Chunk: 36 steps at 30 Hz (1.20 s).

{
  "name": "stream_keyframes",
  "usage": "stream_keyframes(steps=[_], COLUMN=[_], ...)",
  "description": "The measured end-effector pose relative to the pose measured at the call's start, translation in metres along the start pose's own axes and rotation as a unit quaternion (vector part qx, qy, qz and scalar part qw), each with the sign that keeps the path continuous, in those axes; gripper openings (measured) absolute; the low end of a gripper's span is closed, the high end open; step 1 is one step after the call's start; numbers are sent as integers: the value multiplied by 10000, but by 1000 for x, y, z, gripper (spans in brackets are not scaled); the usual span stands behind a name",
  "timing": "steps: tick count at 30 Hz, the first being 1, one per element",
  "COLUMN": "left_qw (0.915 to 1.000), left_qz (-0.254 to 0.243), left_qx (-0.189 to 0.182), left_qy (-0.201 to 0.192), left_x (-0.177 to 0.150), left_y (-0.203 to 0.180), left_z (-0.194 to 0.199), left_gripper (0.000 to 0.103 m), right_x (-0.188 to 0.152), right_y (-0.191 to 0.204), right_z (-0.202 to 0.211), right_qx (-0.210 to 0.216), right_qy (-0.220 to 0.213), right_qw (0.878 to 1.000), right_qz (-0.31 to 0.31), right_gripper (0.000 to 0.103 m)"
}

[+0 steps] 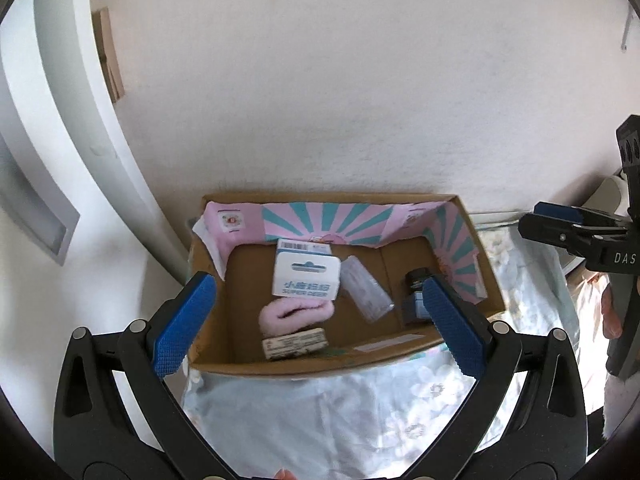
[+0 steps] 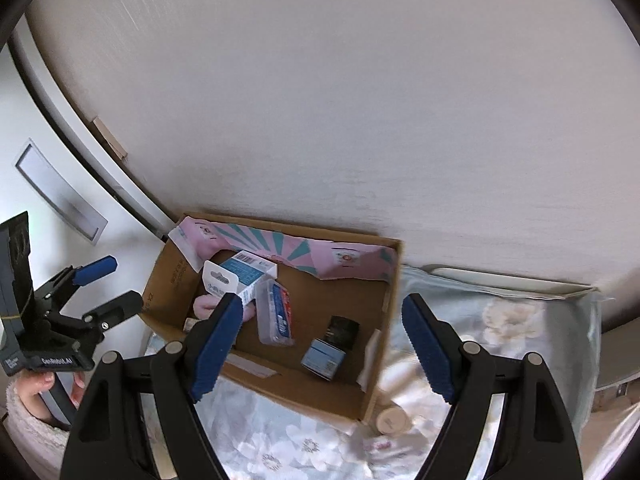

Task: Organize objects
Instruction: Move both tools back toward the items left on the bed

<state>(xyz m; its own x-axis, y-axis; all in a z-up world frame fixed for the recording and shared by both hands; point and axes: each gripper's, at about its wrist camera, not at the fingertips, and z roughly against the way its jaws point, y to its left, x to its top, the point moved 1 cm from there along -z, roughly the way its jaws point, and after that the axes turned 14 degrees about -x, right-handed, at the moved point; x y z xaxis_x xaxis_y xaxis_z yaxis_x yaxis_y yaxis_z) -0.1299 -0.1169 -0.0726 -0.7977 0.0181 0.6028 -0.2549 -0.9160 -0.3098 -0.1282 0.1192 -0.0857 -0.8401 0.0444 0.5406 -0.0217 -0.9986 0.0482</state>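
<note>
An open cardboard box (image 1: pixel 280 366) (image 2: pixel 308 398) with a pink and teal lining stands on a floral sheet against the wall. Inside lie a white and blue carton (image 1: pixel 306 276) (image 2: pixel 240 276), a pink fluffy roll (image 1: pixel 294 312), a clear packet (image 1: pixel 366 290) (image 2: pixel 274 314), a flat labelled box (image 1: pixel 294 343), a small blue box (image 2: pixel 323 359) and a black item (image 2: pixel 342 330). My left gripper (image 1: pixel 320 312) hovers over the box, open and empty. My right gripper (image 2: pixel 324 340) hovers over the box's right part, open and empty. A cream round bottle (image 2: pixel 390 418) lies outside the box's right corner.
The white wall rises right behind the box. A white door frame (image 1: pixel 80 120) and panel stand at the left. The floral sheet (image 1: pixel 340 412) spreads in front of and to the right of the box. Each gripper shows at the edge of the other's view.
</note>
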Motion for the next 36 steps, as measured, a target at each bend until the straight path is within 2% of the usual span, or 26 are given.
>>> stream_keyframes(steps=[8,15,21,27,29,33,36], left_qw=[10000,9998,9997,9989,9985,9968,9963], left_qz=[-5,-142,-127,-192,-80,320,535], left_qx=[-36,-137,-211,-376,-466,-647,-505], left_qy=[-53,-85,-29,187,258,356,434], left_x=[-15,-36,-58,-88,-98,-117,-131], left_y=[-44,-90,-132,-178,-190,-203,-207], left_z=[7,9,1,-26,-40,-77,-108], left_gripper=[103,103,103,103,103,103,103], right_x=[-13,-23,-25,-32,-37,-48,-59], right_y=[-35,-65,-87,-101,-104,-105,-104], right_z=[37,53,61,42,33,7,-18], right_qx=[-105,-55,-21,203,259,364,498], right_qy=[-203,-219,-198,137,222,261,323], right_qw=[9997,9997,9986,9944,9911,9781,9656], right_qz=[23,105,486,1025,1284,2033,2530], right_gripper=[79,79,79,79,79,79,79])
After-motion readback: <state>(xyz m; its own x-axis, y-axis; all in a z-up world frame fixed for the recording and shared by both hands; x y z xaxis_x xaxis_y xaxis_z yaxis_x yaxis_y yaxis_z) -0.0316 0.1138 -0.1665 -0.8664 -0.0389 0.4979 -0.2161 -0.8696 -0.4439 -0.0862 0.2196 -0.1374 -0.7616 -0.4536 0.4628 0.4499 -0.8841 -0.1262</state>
